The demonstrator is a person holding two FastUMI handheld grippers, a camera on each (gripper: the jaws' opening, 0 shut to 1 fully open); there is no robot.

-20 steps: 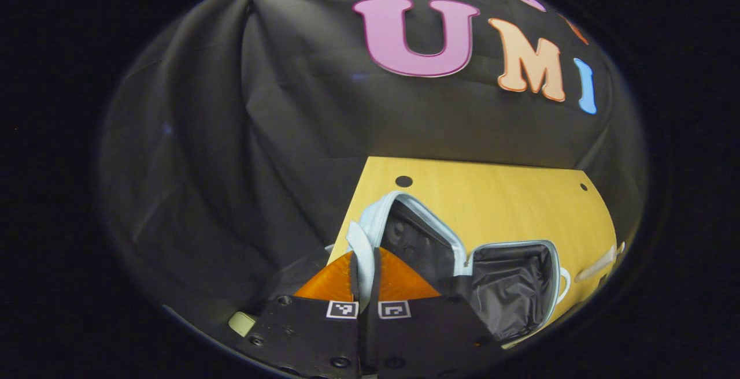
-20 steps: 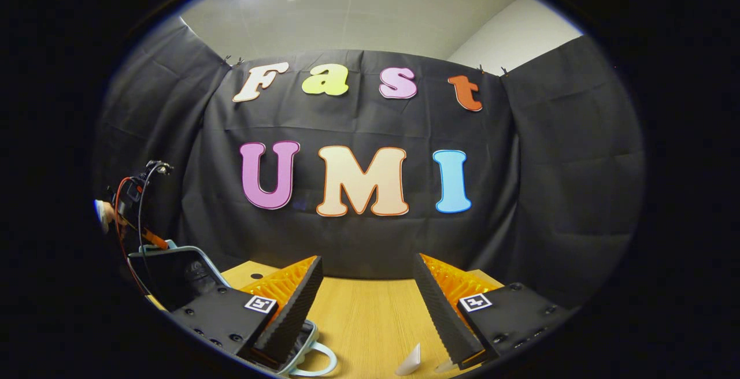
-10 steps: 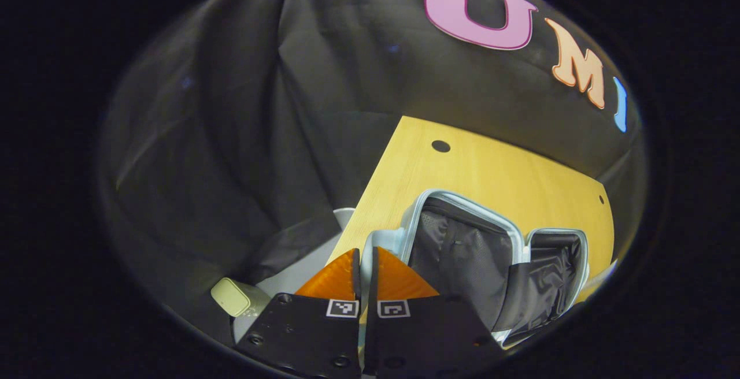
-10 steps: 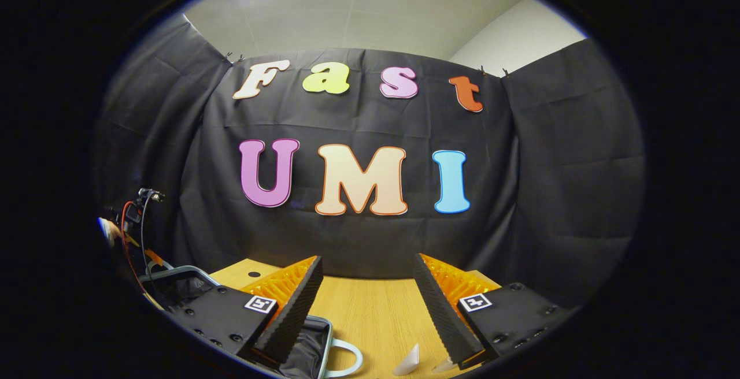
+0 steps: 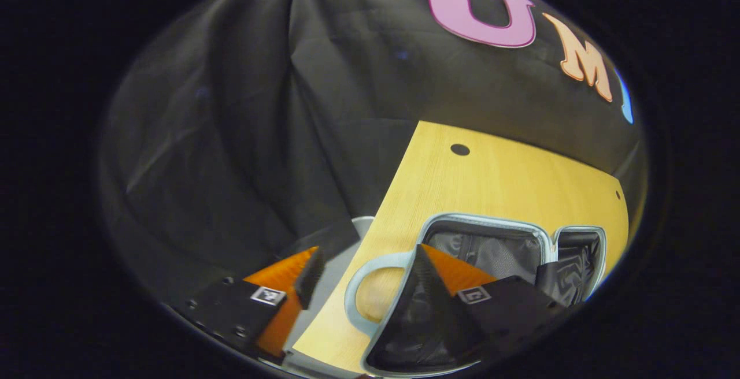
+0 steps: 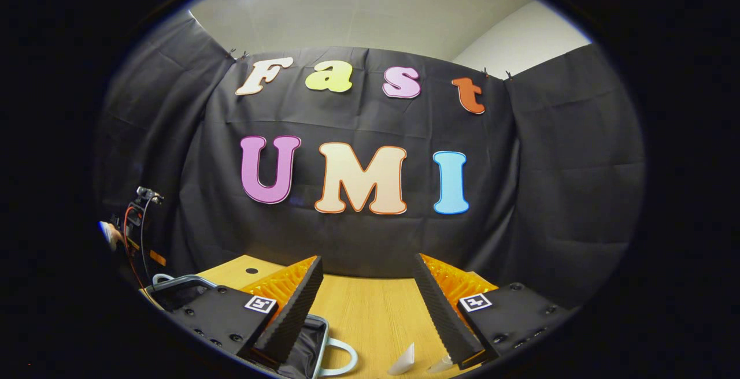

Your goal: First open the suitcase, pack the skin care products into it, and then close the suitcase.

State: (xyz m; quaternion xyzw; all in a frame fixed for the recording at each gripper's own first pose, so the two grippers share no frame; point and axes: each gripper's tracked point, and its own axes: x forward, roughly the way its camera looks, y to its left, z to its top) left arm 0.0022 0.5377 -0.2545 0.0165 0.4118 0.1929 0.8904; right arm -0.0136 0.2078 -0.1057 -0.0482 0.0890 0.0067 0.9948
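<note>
- Nearest in the left gripper view, the left gripper (image 5: 367, 263) hangs over the near-left corner of the bench (image 5: 497, 182), its jaws standing wide apart and clamped on nothing.
- Between those jaws lies the pale blue loop handle (image 5: 361, 286) of the suitcase (image 5: 491, 240), flat on the wood.
- The suitcase lies splayed open on the bench, both halves showing dark lining inside a light blue rim; one half sits under the gripper's right finger, the other runs off toward the far right.
- In the right gripper view, the right gripper (image 6: 365, 309) hovers over the bench (image 6: 370, 315) with its jaws well apart, holding nothing.
- Just under its left finger sits the suitcase (image 6: 306, 347) edge with a second loop handle (image 6: 341, 361).
- Two small white skin care products (image 6: 403, 361) rest on the wood near the right finger's tip, apart from the suitcase.
- Farther left, the other gripper (image 6: 136, 223) shows with red and black cables.
</note>
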